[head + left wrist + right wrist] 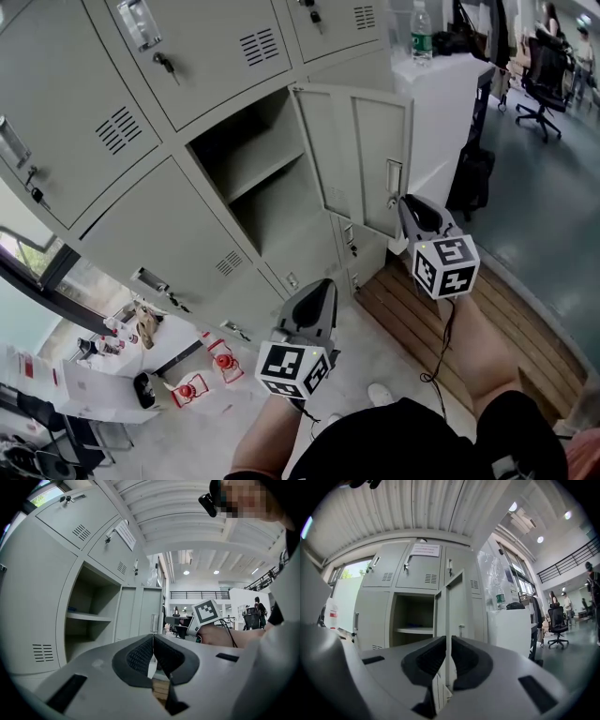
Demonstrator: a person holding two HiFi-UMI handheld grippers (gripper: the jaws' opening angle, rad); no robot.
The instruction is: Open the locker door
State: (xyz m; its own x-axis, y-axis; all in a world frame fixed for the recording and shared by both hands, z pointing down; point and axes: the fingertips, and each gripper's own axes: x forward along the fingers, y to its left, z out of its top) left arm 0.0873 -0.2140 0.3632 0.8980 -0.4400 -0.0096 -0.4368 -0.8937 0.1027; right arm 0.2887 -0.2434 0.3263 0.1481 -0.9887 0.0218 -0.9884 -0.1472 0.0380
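Note:
The grey locker door (361, 155) stands swung open to the right, with its handle (394, 178) near the free edge. Beside it is the open compartment (258, 173), which has one shelf inside. My right gripper (405, 200) is at the door's lower free corner. In the right gripper view the door edge (449, 602) lines up with the narrow gap between the jaws of that gripper (446, 638), and the pads are not pressing on it. My left gripper (325, 283) hangs lower left, away from the door. Its jaws (153, 635) are shut with nothing between them.
The other lockers (178, 234) are shut, with keys in their locks. A white cabinet (445, 94) carrying a bottle (422, 33) stands right of the door, with a black bag (472, 178) at its foot. A wooden platform (450, 328) lies below, and an office chair (547, 80) is far right.

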